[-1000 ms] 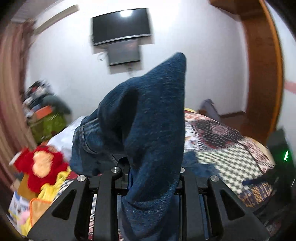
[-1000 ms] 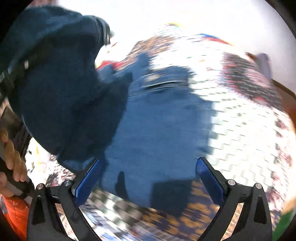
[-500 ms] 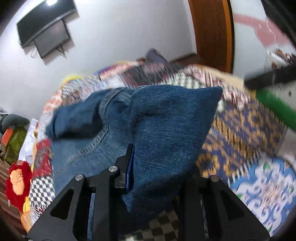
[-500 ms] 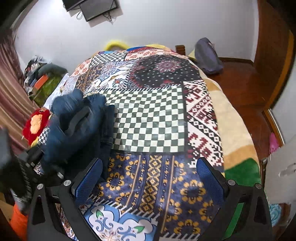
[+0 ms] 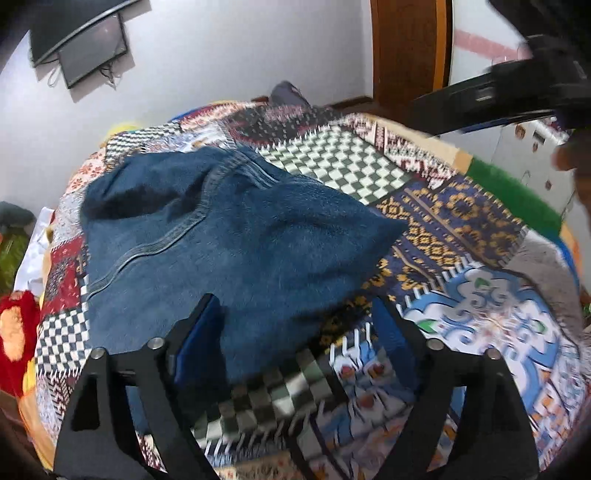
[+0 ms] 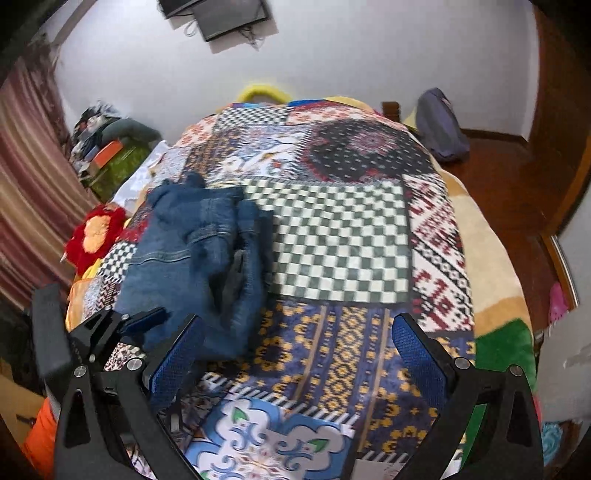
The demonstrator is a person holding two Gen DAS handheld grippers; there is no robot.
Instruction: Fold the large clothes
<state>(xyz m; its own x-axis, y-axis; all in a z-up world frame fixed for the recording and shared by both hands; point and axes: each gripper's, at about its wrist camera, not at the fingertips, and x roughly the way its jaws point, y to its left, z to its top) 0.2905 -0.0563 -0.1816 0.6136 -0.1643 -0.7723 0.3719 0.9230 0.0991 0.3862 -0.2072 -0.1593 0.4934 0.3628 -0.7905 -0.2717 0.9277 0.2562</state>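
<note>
The blue jeans lie in a folded heap on the left side of the bed, as the right wrist camera sees it. The left gripper has just been opening its jaws, and they now stand wide. The near edge of the jeans lies between them, but the pads no longer press on it. The right gripper is wide too, with nothing in it, and hangs over the bare quilt.

The fold looks set down but lumpy. To do this step well, the person should likely lift the left gripper away slowly so it does not drag the cloth, then press the heap flat.

The patchwork quilt has checks and bright patterns. A red stuffed toy sits beside the bed. A dark screen hangs on the white wall, and a brown wooden door stands off to the side.
</note>
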